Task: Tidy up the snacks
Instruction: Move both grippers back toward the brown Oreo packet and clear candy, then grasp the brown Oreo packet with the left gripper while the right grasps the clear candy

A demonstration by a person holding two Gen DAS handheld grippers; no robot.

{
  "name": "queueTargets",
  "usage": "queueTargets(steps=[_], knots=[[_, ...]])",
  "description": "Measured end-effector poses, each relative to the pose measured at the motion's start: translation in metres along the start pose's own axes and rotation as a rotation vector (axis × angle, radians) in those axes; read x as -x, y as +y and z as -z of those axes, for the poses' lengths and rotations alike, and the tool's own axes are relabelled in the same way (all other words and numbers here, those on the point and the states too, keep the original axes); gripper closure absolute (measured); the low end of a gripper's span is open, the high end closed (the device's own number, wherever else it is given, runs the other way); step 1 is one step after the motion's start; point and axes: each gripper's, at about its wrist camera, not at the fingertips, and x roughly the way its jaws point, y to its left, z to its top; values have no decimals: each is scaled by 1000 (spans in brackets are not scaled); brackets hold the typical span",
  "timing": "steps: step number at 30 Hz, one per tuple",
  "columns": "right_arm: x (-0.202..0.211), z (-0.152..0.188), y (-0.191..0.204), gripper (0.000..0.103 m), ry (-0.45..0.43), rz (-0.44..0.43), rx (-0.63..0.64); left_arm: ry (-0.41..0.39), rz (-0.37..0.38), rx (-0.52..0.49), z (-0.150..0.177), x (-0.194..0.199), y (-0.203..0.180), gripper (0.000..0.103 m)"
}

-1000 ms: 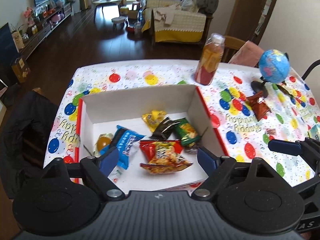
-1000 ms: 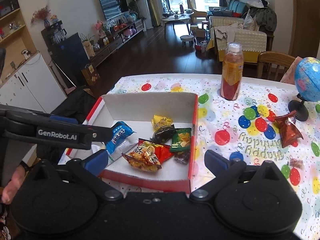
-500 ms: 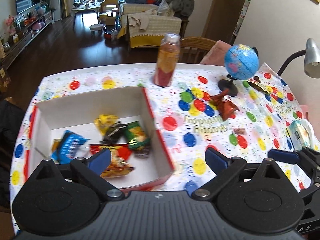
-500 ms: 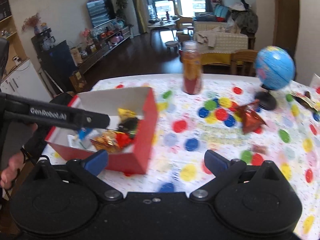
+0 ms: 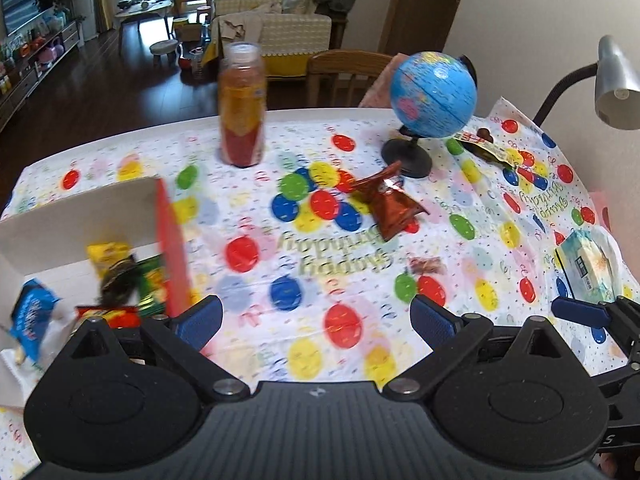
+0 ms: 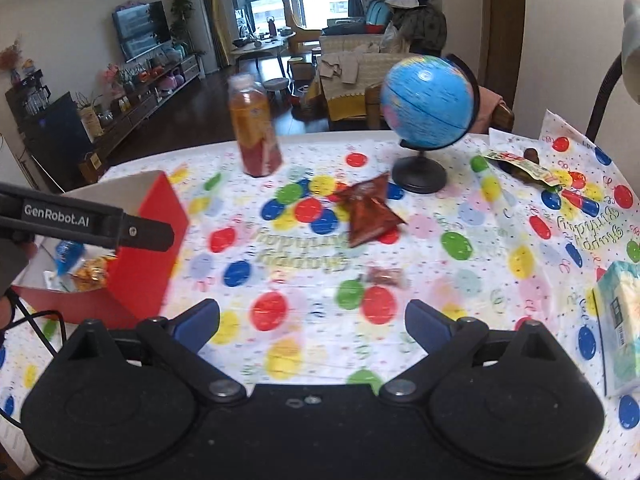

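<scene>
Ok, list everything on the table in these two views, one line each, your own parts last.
box: one, red outside, white inside, left edge of table, holding several snack packets.
bottle: one, orange and red drink, upright at the far side.
globe: one, blue on a black stand, far right of the bottle.
red snack packet: one, lying loose in front of the globe.
small pink packet: one, loose, nearer than the red one; blurred.
yellow-green wrapper: one, right of the globe.
tissue pack: one, pale teal, right edge.
tablecloth: one, white with coloured balloons.
lamp: one, grey, far right.
left hand-held gripper: open, empty.
right hand-held gripper: jaws closing, nothing between them.
</scene>
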Motion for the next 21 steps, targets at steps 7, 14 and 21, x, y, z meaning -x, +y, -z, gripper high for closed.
queueTargets(steps=[7,14,21], knots=[[-25,-5,-44,15,37,3,18,13,-18,-16,-25,-37,-36,2],[-57,-11,-71,22,74,18,51,29,-71,-11,-49,-75,-61,2],[-95,-22,-83,33,108,-32,126,105,-56,40,-75,-121,-69,3]])
